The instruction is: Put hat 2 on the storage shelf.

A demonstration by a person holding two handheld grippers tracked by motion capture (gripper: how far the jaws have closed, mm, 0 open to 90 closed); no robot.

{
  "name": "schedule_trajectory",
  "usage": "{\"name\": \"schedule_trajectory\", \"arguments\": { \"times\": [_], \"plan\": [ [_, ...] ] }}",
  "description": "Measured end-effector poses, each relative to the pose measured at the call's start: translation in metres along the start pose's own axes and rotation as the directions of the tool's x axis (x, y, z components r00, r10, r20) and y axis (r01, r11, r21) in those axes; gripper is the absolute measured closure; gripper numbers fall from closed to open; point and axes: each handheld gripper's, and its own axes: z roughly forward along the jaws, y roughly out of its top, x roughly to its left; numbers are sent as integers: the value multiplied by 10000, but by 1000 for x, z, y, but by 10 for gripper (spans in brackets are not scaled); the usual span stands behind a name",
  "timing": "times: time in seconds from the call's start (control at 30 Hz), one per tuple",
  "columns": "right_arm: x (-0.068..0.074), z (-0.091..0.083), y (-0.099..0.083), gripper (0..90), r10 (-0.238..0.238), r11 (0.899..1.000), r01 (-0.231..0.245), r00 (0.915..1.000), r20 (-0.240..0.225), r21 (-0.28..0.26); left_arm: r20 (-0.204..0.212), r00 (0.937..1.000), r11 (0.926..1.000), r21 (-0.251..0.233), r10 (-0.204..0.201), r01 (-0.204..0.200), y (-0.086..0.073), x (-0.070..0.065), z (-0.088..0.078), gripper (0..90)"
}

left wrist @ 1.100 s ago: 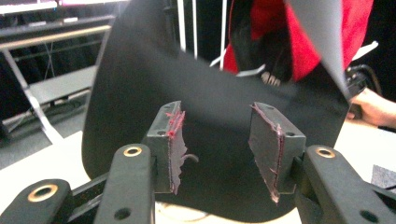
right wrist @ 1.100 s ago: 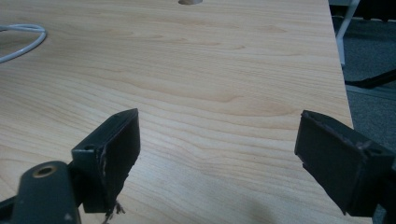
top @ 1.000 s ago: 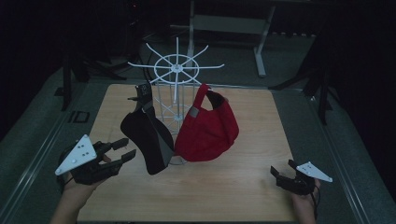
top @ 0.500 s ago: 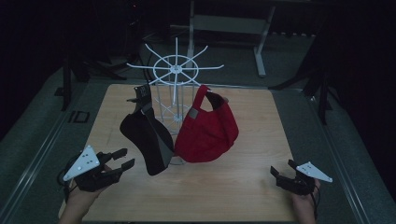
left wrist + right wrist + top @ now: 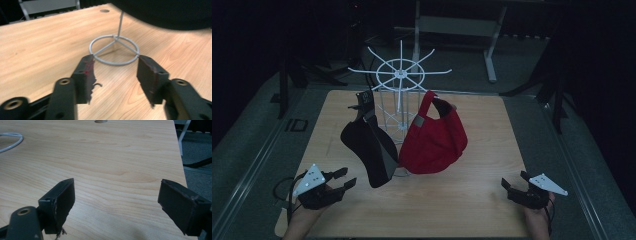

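Just beyond left gripper (image 5: 343,181), black cap (image 5: 371,150)

Left gripper (image 5: 113,75): two black jaws rising from the lower edge, apart, nothing between them; jaws have just been opening. Inner pads (image 5: 88,75) worn and ragged, with reddish smears. Light wooden table top (image 5: 37,47) beneath, round hole (image 5: 104,10) near its far edge. Grey wire ring base (image 5: 114,50) with three spokes and a thin upright rod, just beyond the fingertips. Dark fabric mass (image 5: 170,12) overhanging, upper right. Grey metal frame (image 5: 47,5), upper left background.
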Motion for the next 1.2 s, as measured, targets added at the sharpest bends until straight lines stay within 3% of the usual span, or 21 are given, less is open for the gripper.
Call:
{"name": "schedule_trajectory", "arguments": {
  "times": [0.23,0.37,0.5,0.83,1.0,1.2],
  "plan": [
    [1,0,0,140,-27,10000,27,10000,94,-20,-512,9982,9983,486,-301,326,-16,7,6,347],
    [0,0,-1,140,21,10000,-20,9999,112,-45,-639,9972,9971,623,-394,434,-21,10,8,175],
    [1,-1,-1,140,-34,10000,36,9998,196,-82,-839,9953,9942,912,-486,562,-31,12,11,105],
    [4,-1,-1,140,-249,9997,251,9993,267,-82,-1340,9887,9905,1100,-676,826,-42,13,12,90],
    [7,0,-1,140,-565,9984,568,9976,390,-51,-1703,9829,9915,972,-696,870,-45,14,10,90],
    [6,1,-1,141,-562,9984,563,9975,431,-21,-2088,9747,9925,743,-796,969,-44,15,6,90]
  ]
}}
